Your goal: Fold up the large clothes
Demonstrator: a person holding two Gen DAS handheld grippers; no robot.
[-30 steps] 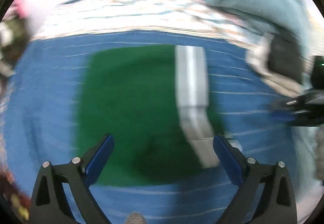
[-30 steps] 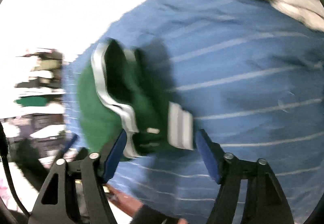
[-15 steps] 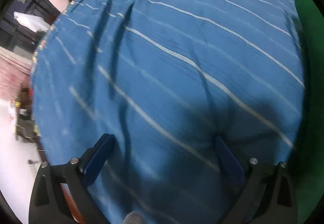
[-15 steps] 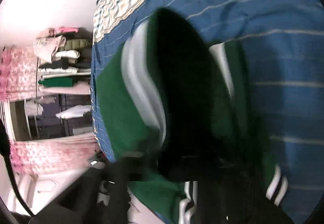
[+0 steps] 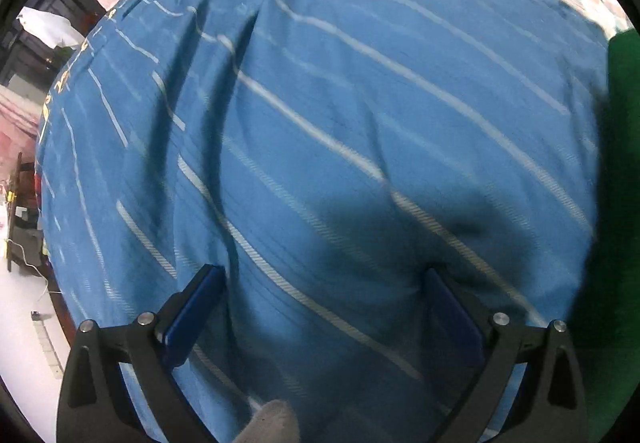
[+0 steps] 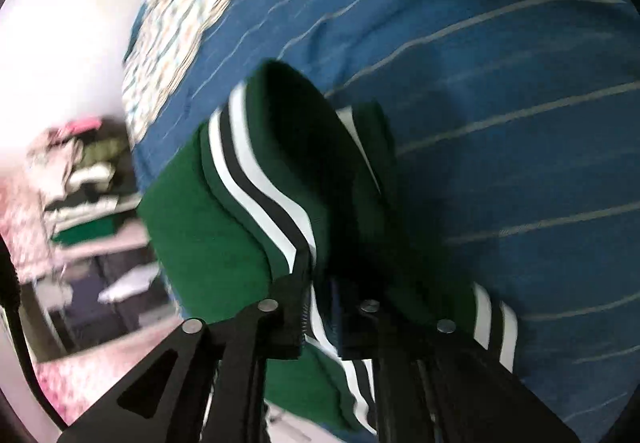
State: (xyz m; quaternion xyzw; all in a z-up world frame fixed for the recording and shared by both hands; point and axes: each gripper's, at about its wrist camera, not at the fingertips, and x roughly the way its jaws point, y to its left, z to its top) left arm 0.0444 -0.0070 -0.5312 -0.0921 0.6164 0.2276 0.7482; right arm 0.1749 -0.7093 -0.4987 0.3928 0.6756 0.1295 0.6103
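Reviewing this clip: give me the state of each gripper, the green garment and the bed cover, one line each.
left gripper: open, empty, over the cover.
right gripper: shut on the striped trim of the green garment.
green garment: partly folded, one edge lifted off the cover.
blue striped bed cover: spread out, creased.

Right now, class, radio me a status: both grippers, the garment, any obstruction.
Left gripper open over blue striped bedcover. Right gripper shut on green white-striped garment. No obstruction seen.
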